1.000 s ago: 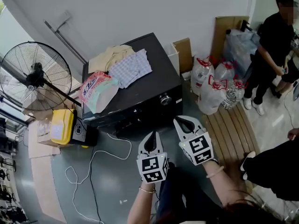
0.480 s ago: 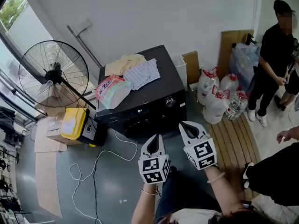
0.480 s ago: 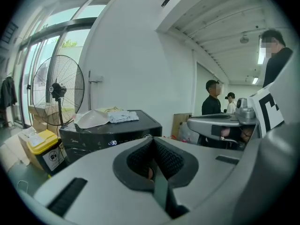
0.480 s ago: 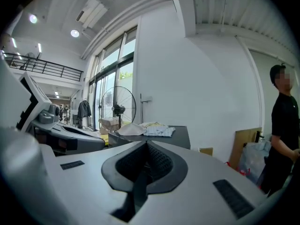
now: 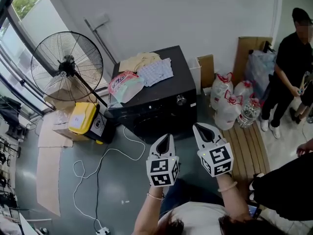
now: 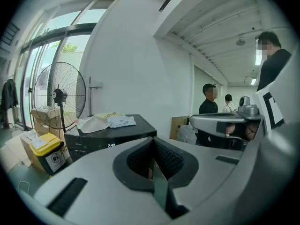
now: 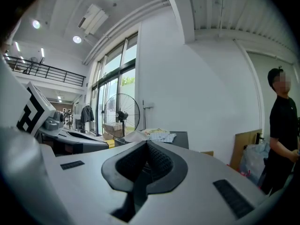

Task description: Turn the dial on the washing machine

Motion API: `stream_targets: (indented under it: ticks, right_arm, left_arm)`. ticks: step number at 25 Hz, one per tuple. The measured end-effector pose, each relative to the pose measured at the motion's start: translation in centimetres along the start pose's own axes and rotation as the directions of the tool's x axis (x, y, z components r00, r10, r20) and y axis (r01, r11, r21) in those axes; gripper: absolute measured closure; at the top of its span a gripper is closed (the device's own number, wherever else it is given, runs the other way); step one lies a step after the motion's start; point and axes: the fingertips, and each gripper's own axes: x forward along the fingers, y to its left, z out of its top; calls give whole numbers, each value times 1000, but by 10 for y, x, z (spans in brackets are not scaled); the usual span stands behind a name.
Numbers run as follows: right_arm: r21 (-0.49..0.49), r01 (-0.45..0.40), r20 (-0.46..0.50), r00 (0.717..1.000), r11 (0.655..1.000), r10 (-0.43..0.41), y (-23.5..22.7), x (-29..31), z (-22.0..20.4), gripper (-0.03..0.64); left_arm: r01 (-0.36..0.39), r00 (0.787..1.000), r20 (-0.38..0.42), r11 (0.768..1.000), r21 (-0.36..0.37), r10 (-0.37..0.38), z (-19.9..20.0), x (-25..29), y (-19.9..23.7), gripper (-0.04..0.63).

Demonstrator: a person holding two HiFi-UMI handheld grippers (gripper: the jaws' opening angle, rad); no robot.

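Observation:
The black washing machine (image 5: 161, 106) stands against the white wall, with its round silver dial (image 5: 181, 100) on the right of the front panel. Both grippers hang in the air in front of it, well short of the panel. My left gripper (image 5: 168, 136) is shut with nothing in it. My right gripper (image 5: 199, 127) is also shut and empty, just below and right of the dial. In the left gripper view the machine (image 6: 110, 134) shows beyond the closed jaws. The right gripper view has the machine's top (image 7: 180, 136) far ahead.
Folded clothes (image 5: 154, 70) and a pink detergent bag (image 5: 124, 84) lie on the machine. A standing fan (image 5: 66, 65) and a yellow box (image 5: 83, 117) are to its left, and a white cable (image 5: 98, 165) lies on the floor. Bagged water bottles (image 5: 230, 104), a slatted bench (image 5: 247, 141) and a standing person (image 5: 288, 67) are at the right.
The head view has swung, so the machine and fan sit further right and a little smaller. Both grippers stay shut in about the same place before the machine.

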Motion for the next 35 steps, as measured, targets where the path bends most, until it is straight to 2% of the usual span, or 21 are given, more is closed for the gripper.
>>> stream_targets:
  ticks: [14,19,24,35]
  right_arm:
    - [-9,18,48,999,1000,-18,8,-18,22,589]
    - [-1,20,33,999,1000,-20,27,-31,24,589]
    - [-19,36,43,998,999,-36,39,-41,40,590]
    - [-75,46,72,997,996,-40,80,-80,59,589]
  left_arm:
    - [-1,999,53,1000,28,0,23,-22,-4,578]
    - [-10,998,54,999,-44,12,21,-45,1,578]
    - [-3,997,71,999,-49,7,31,-61,2,578]
    - [21,992,127,1000,-11,-19,44,-110,-7,578]
